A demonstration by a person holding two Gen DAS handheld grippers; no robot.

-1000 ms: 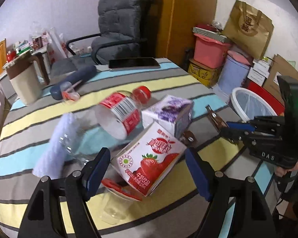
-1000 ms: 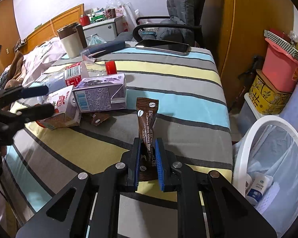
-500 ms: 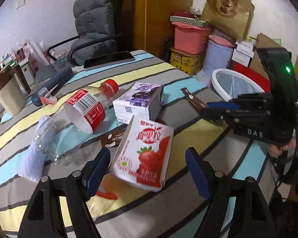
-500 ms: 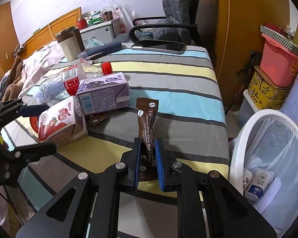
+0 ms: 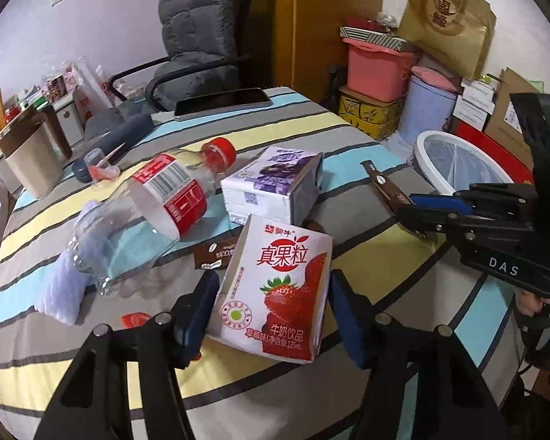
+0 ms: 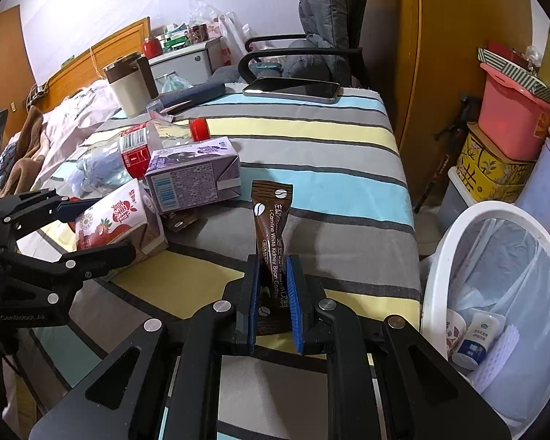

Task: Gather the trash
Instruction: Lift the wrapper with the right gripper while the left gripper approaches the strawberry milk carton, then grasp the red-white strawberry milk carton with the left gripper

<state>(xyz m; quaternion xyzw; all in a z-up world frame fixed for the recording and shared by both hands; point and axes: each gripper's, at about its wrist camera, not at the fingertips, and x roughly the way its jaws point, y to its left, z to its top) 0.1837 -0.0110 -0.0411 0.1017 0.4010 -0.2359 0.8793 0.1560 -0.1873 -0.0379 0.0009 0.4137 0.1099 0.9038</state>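
Your left gripper (image 5: 271,304) has the strawberry milk carton (image 5: 275,289) between its fingers, which have just been closing; from the left wrist view the blue pads sit right at its two sides, and I judge them at or just short of contact, not yet a firm squeeze. The carton lies near you on the striped worktop (image 5: 352,135), just in front of the purple carton (image 5: 275,187) and right of the plastic bottle (image 5: 154,212).

It is probably light and empty, with thin card walls that cave in if pinched hard. Take it across the flat side faces near the middle, not at the folded top corners, and close only until it stops sliding. The printed coating looks smooth, so a slack hold may let it swivel.

Your right gripper (image 6: 275,304) is clamped on the brown coffee sachet (image 6: 273,234), which stands up from the fingers; it is floppy and almost weightless. The white bin (image 6: 436,278) is to the right, beside the worktop.
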